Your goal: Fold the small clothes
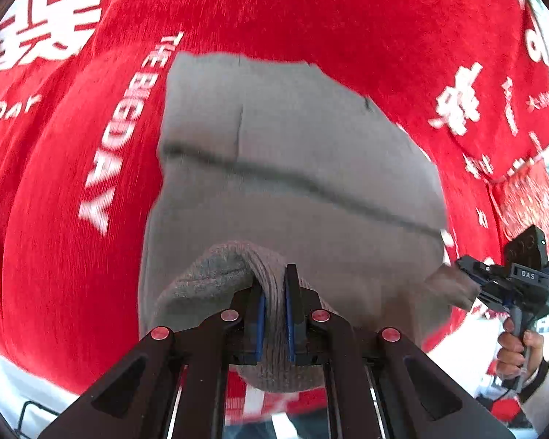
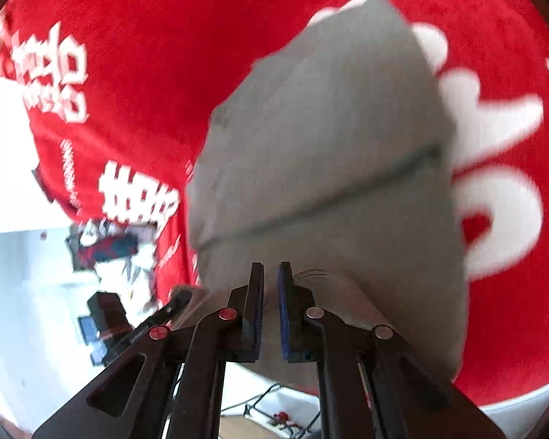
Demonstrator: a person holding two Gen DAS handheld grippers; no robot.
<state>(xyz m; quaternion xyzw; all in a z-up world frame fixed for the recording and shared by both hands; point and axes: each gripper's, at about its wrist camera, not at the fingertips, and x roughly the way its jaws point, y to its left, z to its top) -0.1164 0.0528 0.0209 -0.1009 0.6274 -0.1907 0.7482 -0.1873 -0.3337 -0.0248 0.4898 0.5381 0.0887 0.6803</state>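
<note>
A small grey knit garment [image 1: 296,168] with a dark seam line hangs over the red blanket [image 1: 62,219]. My left gripper [image 1: 273,285] is shut on its ribbed grey hem, which bunches between the blue pads. My right gripper [image 2: 271,285] is shut on another edge of the same garment [image 2: 329,146], which stretches away from it. The right gripper also shows in the left wrist view [image 1: 472,281], holding the garment's corner at the right. The left gripper appears at the lower left of the right wrist view [image 2: 179,300].
The red blanket with white printed lettering [image 1: 124,117] covers the surface under the garment. Its fringed edge [image 1: 527,201] lies at the right. White floor and clutter [image 2: 109,248] show beyond the blanket's edge, with cables [image 2: 274,409] below.
</note>
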